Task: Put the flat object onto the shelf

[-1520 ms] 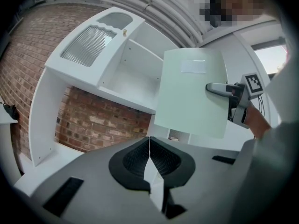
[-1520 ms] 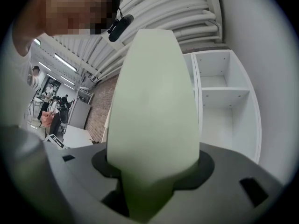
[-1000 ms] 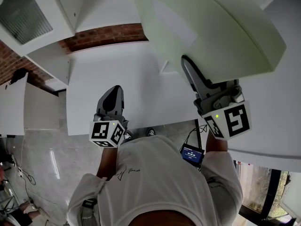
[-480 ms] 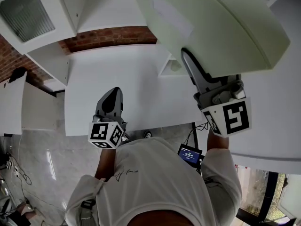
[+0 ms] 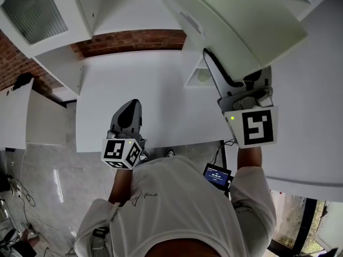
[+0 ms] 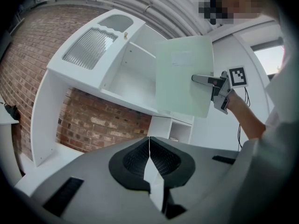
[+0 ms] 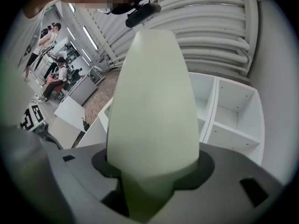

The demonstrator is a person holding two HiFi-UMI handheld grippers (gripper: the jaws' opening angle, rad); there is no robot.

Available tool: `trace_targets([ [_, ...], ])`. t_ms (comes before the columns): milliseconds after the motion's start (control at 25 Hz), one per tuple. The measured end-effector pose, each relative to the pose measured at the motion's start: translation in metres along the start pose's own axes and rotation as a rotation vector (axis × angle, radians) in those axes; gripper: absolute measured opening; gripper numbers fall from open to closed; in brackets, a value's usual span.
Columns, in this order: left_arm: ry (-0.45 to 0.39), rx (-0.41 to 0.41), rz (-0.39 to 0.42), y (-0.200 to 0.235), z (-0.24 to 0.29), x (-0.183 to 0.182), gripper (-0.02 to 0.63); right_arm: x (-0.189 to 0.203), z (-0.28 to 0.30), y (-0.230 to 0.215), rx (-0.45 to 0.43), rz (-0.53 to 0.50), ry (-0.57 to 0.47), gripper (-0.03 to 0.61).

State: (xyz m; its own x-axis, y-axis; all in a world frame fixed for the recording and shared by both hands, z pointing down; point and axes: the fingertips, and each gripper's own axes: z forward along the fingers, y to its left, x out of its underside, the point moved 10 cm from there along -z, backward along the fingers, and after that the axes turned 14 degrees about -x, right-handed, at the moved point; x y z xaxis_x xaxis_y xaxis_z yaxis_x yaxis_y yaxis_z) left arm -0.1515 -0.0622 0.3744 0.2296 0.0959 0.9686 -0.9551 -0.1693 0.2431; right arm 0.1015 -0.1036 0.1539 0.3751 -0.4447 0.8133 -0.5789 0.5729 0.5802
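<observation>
The board (image 5: 241, 20) was a thin, flat, pale green sheet with a small paler label on one face. The right hand-held gripper (image 5: 210, 59) pinched it by its lower edge and held it raised in front of the white shelf (image 6: 131, 80), not yet resting on any of its levels. Since half a second before, the board had swung left and closer to the shelf, and the right marker cube (image 5: 250, 127) had turned squarer to the head camera. The left hand-held gripper (image 6: 149, 160) had kept its place low over the near edge of the tabletop (image 5: 134, 90), its jaws pressed together with nothing between them. The tabletop was white, backed by a brick wall (image 5: 128, 39). A ribbed-glass door (image 5: 32, 9) hung at the shelf's left. The floor (image 5: 48, 186) was grey and glossy.
</observation>
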Motion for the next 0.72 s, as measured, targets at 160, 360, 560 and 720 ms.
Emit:
trace_targets([
  [160,0.002,-0.005,-0.003,0.004,0.001,0.000,0.015,0.002,0.007,0.002,0.007,-0.021,0.015,0.272],
  [360,-0.009,-0.013,-0.005,0.005,-0.001,-0.002,0.015,0.005,0.010,0.000,0.012,-0.051,0.040,0.272],
  [560,-0.014,-0.025,-0.006,0.009,-0.001,-0.004,0.015,0.009,0.015,0.003,0.027,-0.103,0.073,0.272],
  [720,-0.021,-0.030,-0.007,0.010,-0.003,-0.006,0.015,0.010,0.017,0.008,0.021,-0.170,0.145,0.272],
])
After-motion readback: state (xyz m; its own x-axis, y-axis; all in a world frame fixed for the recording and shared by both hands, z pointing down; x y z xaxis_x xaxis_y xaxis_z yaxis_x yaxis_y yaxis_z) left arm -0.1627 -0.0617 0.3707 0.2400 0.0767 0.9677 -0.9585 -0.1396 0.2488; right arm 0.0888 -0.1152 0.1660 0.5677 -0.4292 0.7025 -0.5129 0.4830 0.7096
